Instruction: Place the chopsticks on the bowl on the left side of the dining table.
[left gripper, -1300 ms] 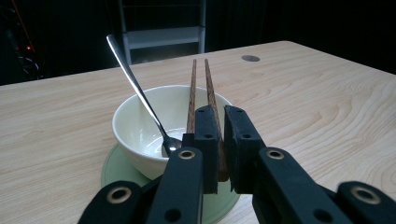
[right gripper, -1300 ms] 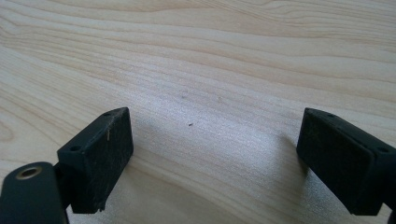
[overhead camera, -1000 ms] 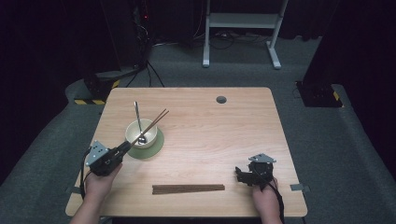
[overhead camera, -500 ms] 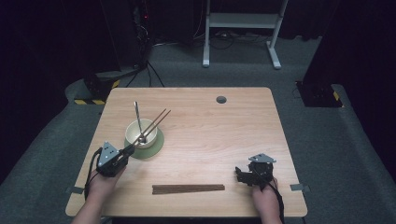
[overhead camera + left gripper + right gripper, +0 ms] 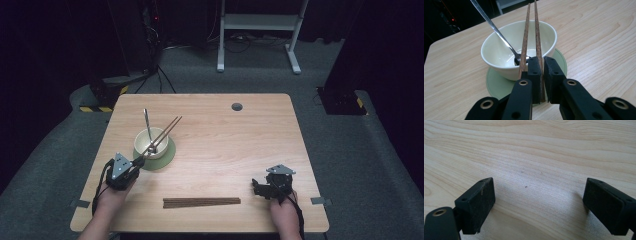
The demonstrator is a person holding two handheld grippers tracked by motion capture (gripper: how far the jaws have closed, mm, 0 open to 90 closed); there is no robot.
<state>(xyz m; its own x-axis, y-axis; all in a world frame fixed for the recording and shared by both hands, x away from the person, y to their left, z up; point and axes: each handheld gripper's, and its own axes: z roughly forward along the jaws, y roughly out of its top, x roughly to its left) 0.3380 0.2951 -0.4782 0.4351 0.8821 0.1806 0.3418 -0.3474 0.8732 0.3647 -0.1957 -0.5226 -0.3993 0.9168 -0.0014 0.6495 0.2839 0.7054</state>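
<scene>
**Left gripper pinches a chopstick at the bowl's rim**

In the high view the left gripper (image 5: 139, 161) sits left of centre in the frame, its tips at the near edge of the cream bowl (image 5: 150, 144). In the left gripper view its jaws are pressed together on the right-hand stick of the chopstick pair (image 5: 537, 42), near that stick's lower end; the other stick lies just to the left, outside the grip. Both sticks slant up across the bowl and past its far rim. A metal spoon (image 5: 499, 35) rests in the bowl, handle leaning toward the upper left. The bowl stands on a green coaster (image 5: 167, 156).

The right gripper (image 5: 257, 186) rests at the lower right of the table (image 5: 240, 140), jaws spread wide over bare wood. More chopsticks (image 5: 201, 202) lie flat near the bottom edge, between the two hands
</scene>
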